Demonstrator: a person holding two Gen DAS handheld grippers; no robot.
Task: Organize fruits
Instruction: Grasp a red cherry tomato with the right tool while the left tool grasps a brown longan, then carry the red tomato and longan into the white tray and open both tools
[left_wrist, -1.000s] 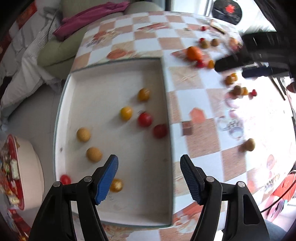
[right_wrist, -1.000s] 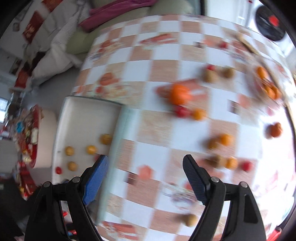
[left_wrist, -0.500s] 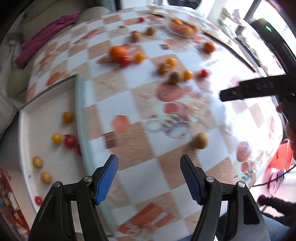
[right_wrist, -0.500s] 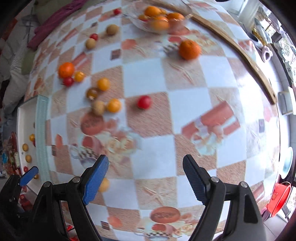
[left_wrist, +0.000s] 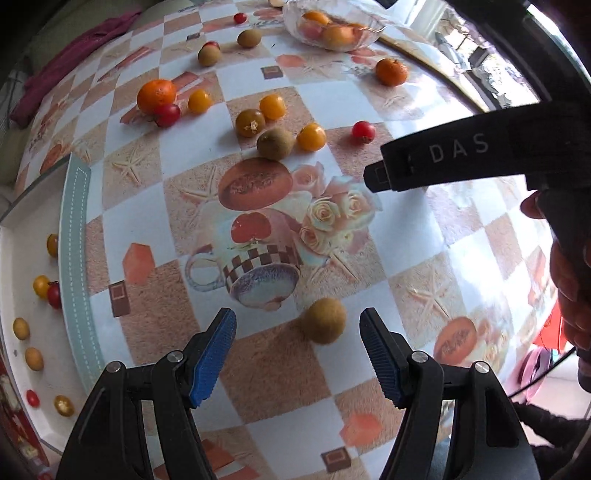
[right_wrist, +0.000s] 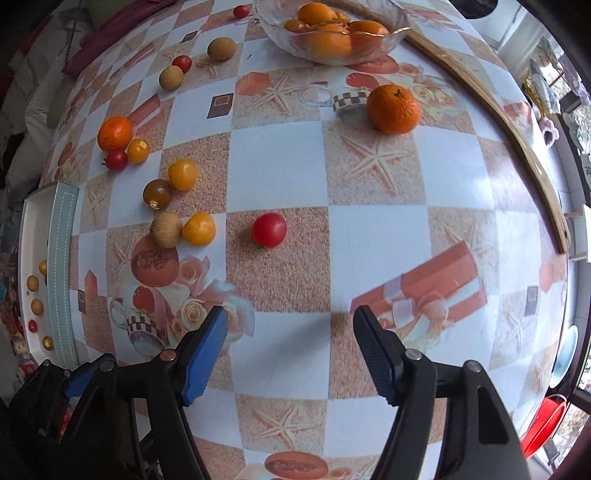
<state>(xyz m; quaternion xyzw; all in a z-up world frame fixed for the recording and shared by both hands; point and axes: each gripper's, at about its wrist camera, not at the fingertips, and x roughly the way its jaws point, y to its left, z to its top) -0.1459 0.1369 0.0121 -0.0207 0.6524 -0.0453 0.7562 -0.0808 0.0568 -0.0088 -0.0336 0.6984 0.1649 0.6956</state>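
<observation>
My left gripper (left_wrist: 300, 350) points down at the checked tablecloth, open. A tan round fruit (left_wrist: 324, 320) lies on the cloth just ahead of its tips, nearer the right finger and untouched. My right gripper (right_wrist: 291, 345) hovers over the cloth with its jaws closing and nothing between them. A red tomato (right_wrist: 269, 229) sits a little ahead of it. Yellow, brown and red tomatoes, a kiwi (left_wrist: 275, 143) and mandarins (right_wrist: 393, 109) are scattered beyond. In the left wrist view the right gripper's black body (left_wrist: 461, 155) reaches in from the right.
A white tray (left_wrist: 22, 295) at the table's left edge holds several small fruits. A glass bowl (right_wrist: 388, 35) of oranges stands at the far side. A wooden strip (right_wrist: 517, 155) runs along the right edge. A person's hand (left_wrist: 569, 280) is at the right.
Both views swung from the tray across to the fruit on the table. The left gripper came down over the tan fruit. The right gripper's jaws narrowed.
</observation>
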